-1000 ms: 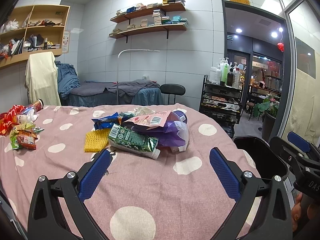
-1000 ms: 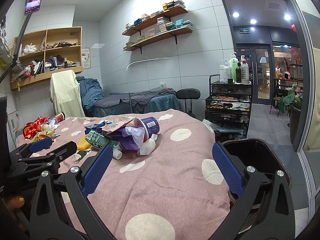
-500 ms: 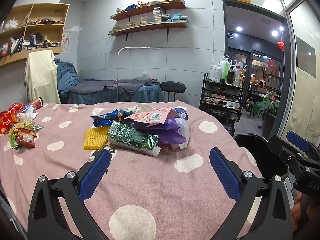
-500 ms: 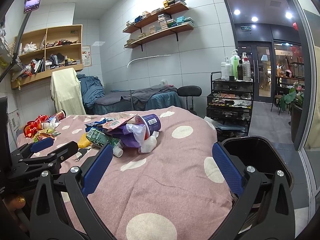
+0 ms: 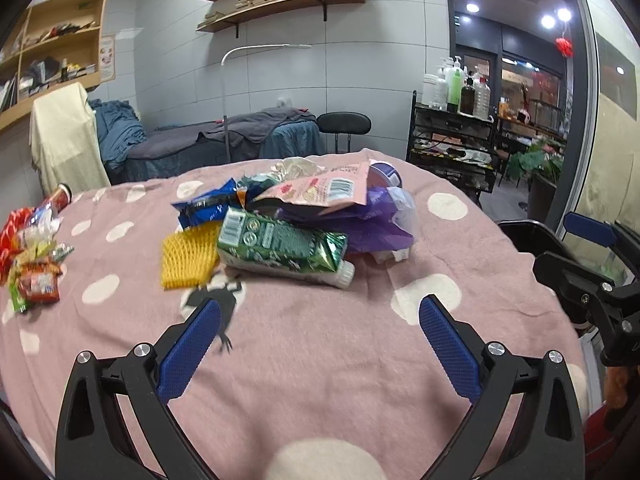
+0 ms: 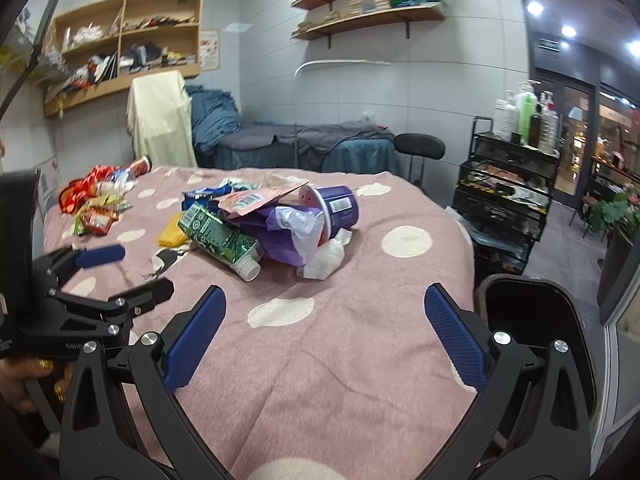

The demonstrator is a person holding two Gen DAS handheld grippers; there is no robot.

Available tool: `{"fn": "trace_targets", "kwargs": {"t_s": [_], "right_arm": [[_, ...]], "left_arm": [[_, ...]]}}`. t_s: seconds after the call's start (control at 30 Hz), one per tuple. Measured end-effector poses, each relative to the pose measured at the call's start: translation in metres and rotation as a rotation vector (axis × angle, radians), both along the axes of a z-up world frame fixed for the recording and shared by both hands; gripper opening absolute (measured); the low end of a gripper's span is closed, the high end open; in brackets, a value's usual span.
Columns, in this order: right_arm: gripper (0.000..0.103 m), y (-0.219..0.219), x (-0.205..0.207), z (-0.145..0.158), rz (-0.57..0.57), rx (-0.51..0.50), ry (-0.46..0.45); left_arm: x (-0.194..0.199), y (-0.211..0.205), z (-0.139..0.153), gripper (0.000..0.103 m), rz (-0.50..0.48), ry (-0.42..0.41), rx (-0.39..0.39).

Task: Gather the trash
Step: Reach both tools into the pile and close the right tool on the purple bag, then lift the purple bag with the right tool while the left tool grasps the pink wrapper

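The desk (image 5: 320,360) carries a pink cloth (image 6: 340,360) with pale dots; its near edge is cut off by both frames. The trash pile (image 5: 296,224) lies mid-desk, ahead of both grippers and touching neither. A green carton (image 5: 280,244) with a white cap lies on its side at the front. A pink pouch (image 5: 320,192) overlaps a purple bag (image 5: 360,228), which partly hides a purple cup (image 6: 340,208) tipped on its side. A yellow foam net (image 5: 188,256) lies just beside the carton. More wrappers (image 5: 36,272) sit well apart at the left edge; their print is illegible.

Left gripper (image 5: 320,312): fingers apart, empty, over bare cloth. Right gripper (image 6: 324,308): fingers apart, empty. A black bin (image 6: 532,320) stands beside the right edge, its rim partly hidden behind the right finger.
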State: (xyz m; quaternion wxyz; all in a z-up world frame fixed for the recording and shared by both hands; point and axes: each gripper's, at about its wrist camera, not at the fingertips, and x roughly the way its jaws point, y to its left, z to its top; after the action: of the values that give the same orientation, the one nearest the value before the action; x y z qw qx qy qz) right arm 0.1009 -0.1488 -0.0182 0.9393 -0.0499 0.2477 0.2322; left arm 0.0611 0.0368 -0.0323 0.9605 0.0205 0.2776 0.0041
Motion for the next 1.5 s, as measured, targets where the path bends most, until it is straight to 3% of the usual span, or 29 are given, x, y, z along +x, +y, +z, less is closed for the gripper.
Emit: {"fn": "trace_targets", "kwargs": {"t_s": [0.23, 0.43, 0.67, 0.87, 0.97, 1.03, 1.07, 1.23, 1.33, 1.5], "right_arm": [[0.098, 0.026, 0.063, -0.005, 0.100, -0.024, 0.084], [0.097, 0.061, 0.109, -0.015, 0.187, -0.127, 0.116], [0.078, 0.092, 0.135, -0.024, 0.260, -0.238, 0.068], [0.058, 0.093, 0.146, -0.027, 0.299, -0.246, 0.091], [0.045, 0.092, 0.149, -0.028, 0.315, -0.258, 0.094], [0.037, 0.090, 0.151, -0.029, 0.331, -0.263, 0.102], [0.035, 0.090, 0.152, -0.030, 0.336, -0.263, 0.106], [0.029, 0.078, 0.150, -0.026, 0.321, -0.228, 0.117], [0.028, 0.071, 0.147, -0.023, 0.309, -0.201, 0.124], [0.028, 0.060, 0.137, -0.016, 0.276, -0.149, 0.137]], "left_arm": [[0.043, 0.008, 0.011, 0.098, -0.056, -0.010, 0.086], [0.065, 0.022, 0.016, 0.098, -0.093, 0.013, 0.045], [0.082, 0.016, 0.014, 0.095, -0.168, 0.045, 0.084], [0.106, -0.006, 0.008, 0.094, -0.262, 0.057, 0.230], [0.117, -0.013, 0.006, 0.087, -0.304, 0.061, 0.288], [0.125, -0.016, 0.005, 0.068, -0.324, 0.069, 0.325], [0.129, -0.016, 0.005, 0.065, -0.333, 0.082, 0.330], [0.131, -0.006, 0.010, 0.027, -0.336, 0.088, 0.286], [0.126, -0.003, 0.015, 0.016, -0.321, 0.078, 0.237], [0.113, 0.002, 0.031, 0.010, -0.282, 0.025, 0.176]]}}
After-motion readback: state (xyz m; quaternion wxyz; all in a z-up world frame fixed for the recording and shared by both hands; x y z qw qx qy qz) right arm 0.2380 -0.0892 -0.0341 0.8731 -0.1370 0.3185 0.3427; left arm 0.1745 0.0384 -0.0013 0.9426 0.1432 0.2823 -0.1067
